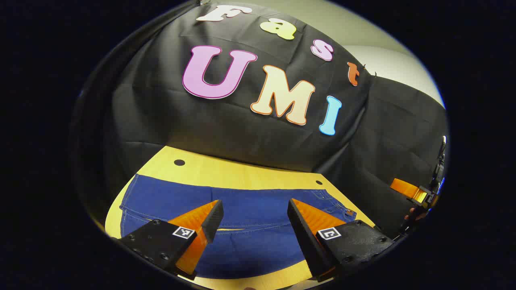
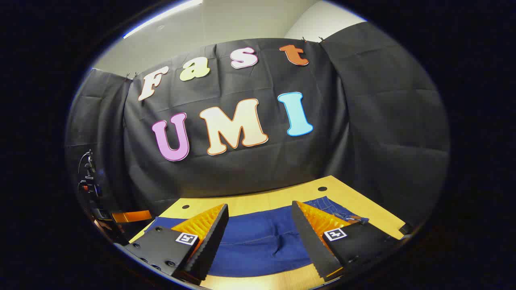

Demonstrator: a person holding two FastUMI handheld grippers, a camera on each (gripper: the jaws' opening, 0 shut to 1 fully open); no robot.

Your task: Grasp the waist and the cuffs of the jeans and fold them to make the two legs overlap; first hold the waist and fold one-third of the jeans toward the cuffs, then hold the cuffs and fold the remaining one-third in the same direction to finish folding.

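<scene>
While jeans point(image 1: 250, 219) lie on table point(image 1: 242, 169), seemingly legs overlapped, thirds unfolded; left gripper point(image 1: 254, 219) and right gripper point(image 2: 260, 223) hover, jaws apart, empty

No words or numbers can be read on anything here. The only signs are small square black-and-white coded tags, one on the black base of each finger: two on the left gripper point(image 1: 255, 202), at point(image 1: 184, 232) and point(image 1: 329, 233), and two on the right gripper point(image 2: 260, 204), at point(image 2: 186, 238) and point(image 2: 335, 234). Their patterns spell nothing legible.
</scene>
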